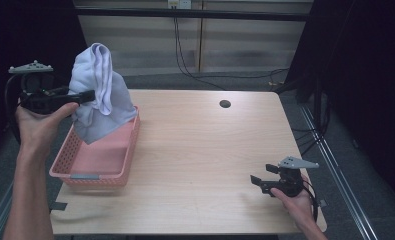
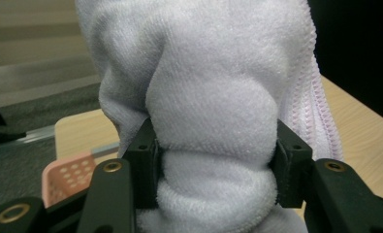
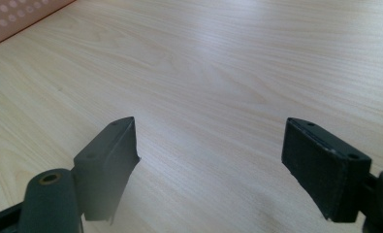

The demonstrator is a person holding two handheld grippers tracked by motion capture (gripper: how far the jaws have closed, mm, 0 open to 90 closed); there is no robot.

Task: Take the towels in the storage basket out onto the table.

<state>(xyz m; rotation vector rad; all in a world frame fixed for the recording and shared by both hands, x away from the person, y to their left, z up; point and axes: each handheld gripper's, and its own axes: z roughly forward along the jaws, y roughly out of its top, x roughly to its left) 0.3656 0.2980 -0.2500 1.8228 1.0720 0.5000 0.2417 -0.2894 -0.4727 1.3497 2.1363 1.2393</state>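
The white towel (image 1: 97, 95) hangs bunched in the air over the far end of the pink basket (image 1: 97, 165), its lower corner dangling just inside the basket's far rim. The left claw (image 1: 87, 95) has it pinched across a thick fold; in the left gripper view the 2 pads (image 2: 143, 150) bite into the terry cloth (image 2: 218, 121) from either side, so the hold looks firm.

The step looks to be lifting the towel out of the basket and onto the counter (image 1: 200, 150). To do that well, I'd say the left hand should go high enough for the trailing corner to clear the basket's rim before swinging right, or the basket may be dragged along. The grip sits mid-cloth, so the towel will land as a heap; lowering slowly would let it settle flatter.

The right claw (image 1: 259, 181) rests near the counter's right front, jaws wide with nothing between them, ready to catch a loose corner for spreading.
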